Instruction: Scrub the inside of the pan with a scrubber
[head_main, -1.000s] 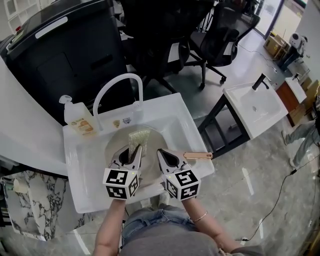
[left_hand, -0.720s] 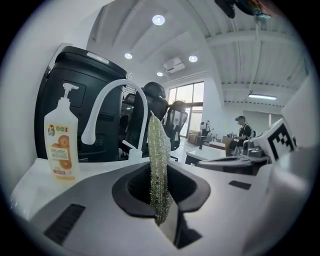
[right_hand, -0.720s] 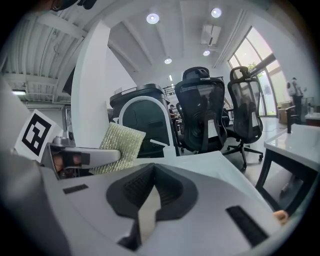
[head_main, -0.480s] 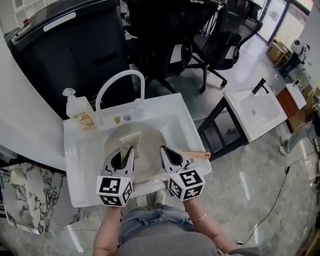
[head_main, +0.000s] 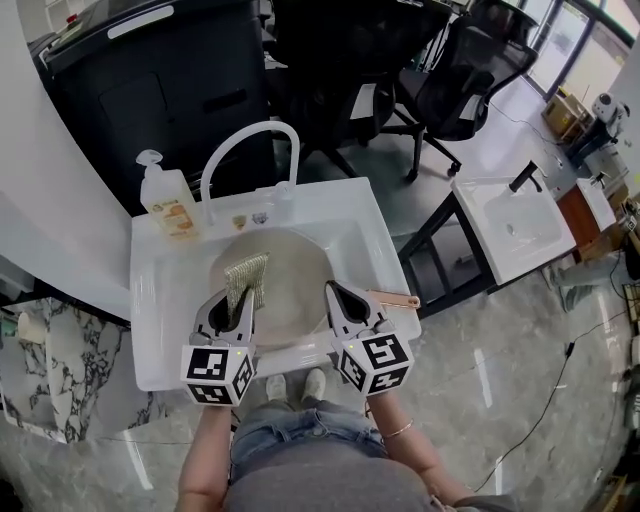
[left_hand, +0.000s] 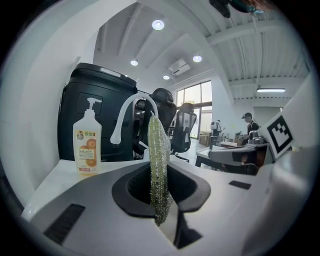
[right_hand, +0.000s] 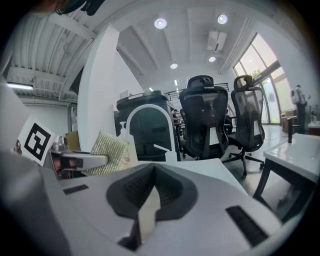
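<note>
A round beige pan (head_main: 290, 285) lies in the white sink (head_main: 160, 310), its copper-coloured handle (head_main: 393, 298) resting over the sink's right rim. My left gripper (head_main: 238, 298) is shut on a yellow-green scrubber (head_main: 246, 274), which hangs over the left part of the pan. In the left gripper view the scrubber (left_hand: 159, 165) stands edge-on between the jaws of my left gripper (left_hand: 161, 202). My right gripper (head_main: 336, 294) hovers over the pan's right edge, shut with nothing in it. The right gripper view shows my right gripper (right_hand: 151, 197) empty and the scrubber (right_hand: 107, 152) to its left.
A curved white faucet (head_main: 245, 150) rises behind the basin, with an orange-labelled soap bottle (head_main: 168, 205) to its left. A black bin (head_main: 140, 90) and office chairs (head_main: 450, 75) stand beyond the sink. A second white washstand (head_main: 510, 225) is at the right.
My left gripper has carried the scrubber from the pan's far middle toward its left side and nearer me. The right gripper has kept its place by the handle.
</note>
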